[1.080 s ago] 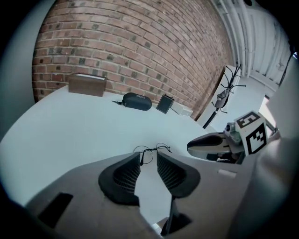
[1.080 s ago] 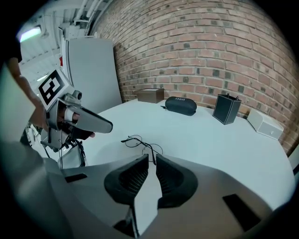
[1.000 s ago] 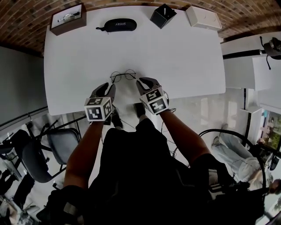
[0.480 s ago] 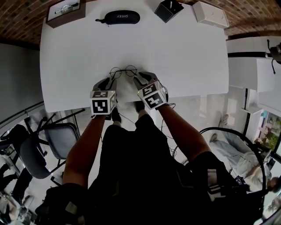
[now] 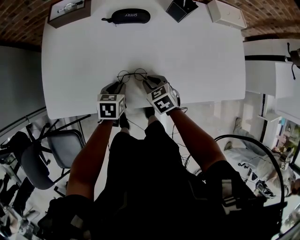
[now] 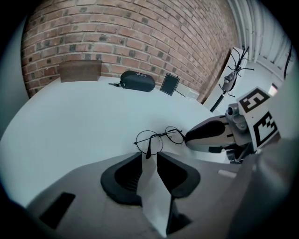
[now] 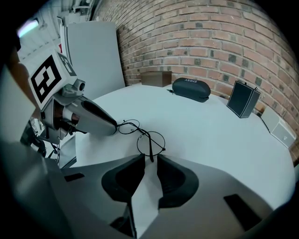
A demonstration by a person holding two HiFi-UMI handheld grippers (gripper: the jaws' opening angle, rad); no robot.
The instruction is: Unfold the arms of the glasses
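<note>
Thin round wire glasses (image 5: 131,74) lie on the white table (image 5: 84,61) near its front edge, lenses away from me. My left gripper (image 5: 119,85) is just behind their left side, and its jaws stand open. The left temple tip (image 6: 148,154) lies in the gap at the mouth of those jaws, untouched by the pads. My right gripper (image 5: 147,82) mirrors it on the right side. Its jaws have come open from shut and have just been closing a little. The right temple tip (image 7: 150,156) sits between the fingertips, not pinched. Each gripper shows in the other's view: the right gripper (image 6: 205,135), the left gripper (image 7: 93,119).
Along the table's far edge stand a brown box (image 5: 69,9), a black glasses case (image 5: 125,16), a small black box (image 5: 180,8) and a white box (image 5: 227,14). The table's front edge (image 5: 140,105) runs just below the grippers. A chair (image 5: 33,164) stands left of me.
Both grippers have sunk toward the table and drawn in close behind the glasses. The glasses have stayed where they lay.
</note>
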